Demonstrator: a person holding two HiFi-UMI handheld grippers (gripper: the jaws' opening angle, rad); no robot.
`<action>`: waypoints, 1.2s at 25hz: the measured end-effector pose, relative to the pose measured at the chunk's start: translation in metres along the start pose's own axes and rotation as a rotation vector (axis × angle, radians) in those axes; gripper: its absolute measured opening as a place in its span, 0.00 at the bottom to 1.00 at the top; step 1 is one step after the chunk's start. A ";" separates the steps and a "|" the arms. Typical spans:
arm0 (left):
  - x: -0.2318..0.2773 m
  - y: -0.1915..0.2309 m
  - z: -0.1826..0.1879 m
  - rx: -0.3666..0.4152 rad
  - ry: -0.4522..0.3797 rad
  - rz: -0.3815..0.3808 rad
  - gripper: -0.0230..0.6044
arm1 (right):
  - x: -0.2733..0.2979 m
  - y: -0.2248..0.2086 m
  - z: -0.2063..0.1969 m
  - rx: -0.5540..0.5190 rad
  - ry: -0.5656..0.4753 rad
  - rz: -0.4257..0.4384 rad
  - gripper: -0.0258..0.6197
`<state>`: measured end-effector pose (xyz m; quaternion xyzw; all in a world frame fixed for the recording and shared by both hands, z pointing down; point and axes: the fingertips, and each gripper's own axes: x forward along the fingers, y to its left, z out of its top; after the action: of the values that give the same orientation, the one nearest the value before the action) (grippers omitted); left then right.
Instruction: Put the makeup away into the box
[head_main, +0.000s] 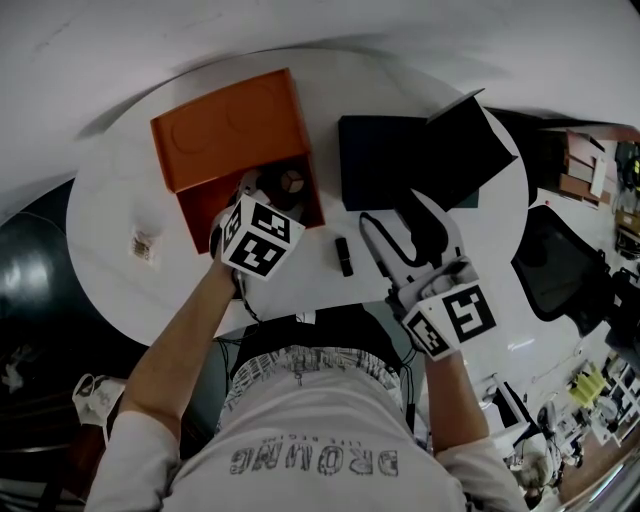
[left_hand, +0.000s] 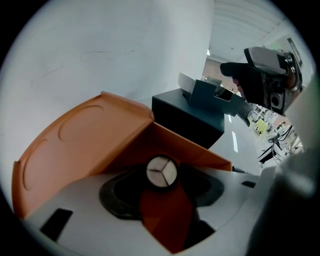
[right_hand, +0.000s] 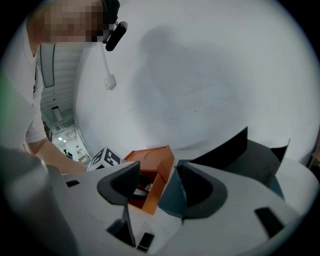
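The orange box (head_main: 230, 125) stands open on the round white table (head_main: 110, 190), lid folded back. My left gripper (head_main: 268, 192) reaches down into it; its marker cube hides most of the jaws in the head view. In the left gripper view the jaws (left_hand: 162, 192) stand open over the box's floor (left_hand: 170, 220), and a round makeup pot (left_hand: 161, 171) lies just past the tips, untouched by the pads. It also shows inside the box as a round pot (head_main: 291, 181). A small black makeup stick (head_main: 343, 255) lies on the table between the grippers. My right gripper (head_main: 400, 232) hovers open and empty.
A dark box (head_main: 390, 160) with its lid raised stands right of the orange one, seen also as a dark box (right_hand: 172, 195) past my right jaws. A small clear jar (head_main: 145, 243) sits at the table's left. A black ball (head_main: 30, 270) and a chair (head_main: 560, 265) flank the table.
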<state>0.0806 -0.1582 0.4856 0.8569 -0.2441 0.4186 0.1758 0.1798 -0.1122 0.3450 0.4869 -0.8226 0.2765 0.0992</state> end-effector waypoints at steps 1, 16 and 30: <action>0.000 0.000 0.000 0.001 -0.001 -0.001 0.44 | 0.000 0.000 -0.001 0.000 0.002 0.000 0.47; -0.026 -0.004 -0.001 0.000 -0.048 0.022 0.45 | -0.005 0.014 -0.001 -0.035 -0.004 -0.001 0.47; -0.105 0.000 -0.011 -0.022 -0.212 0.083 0.45 | -0.004 0.072 -0.006 -0.093 -0.013 0.024 0.47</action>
<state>0.0176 -0.1244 0.4084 0.8836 -0.3012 0.3296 0.1412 0.1194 -0.0794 0.3226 0.4737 -0.8409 0.2361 0.1132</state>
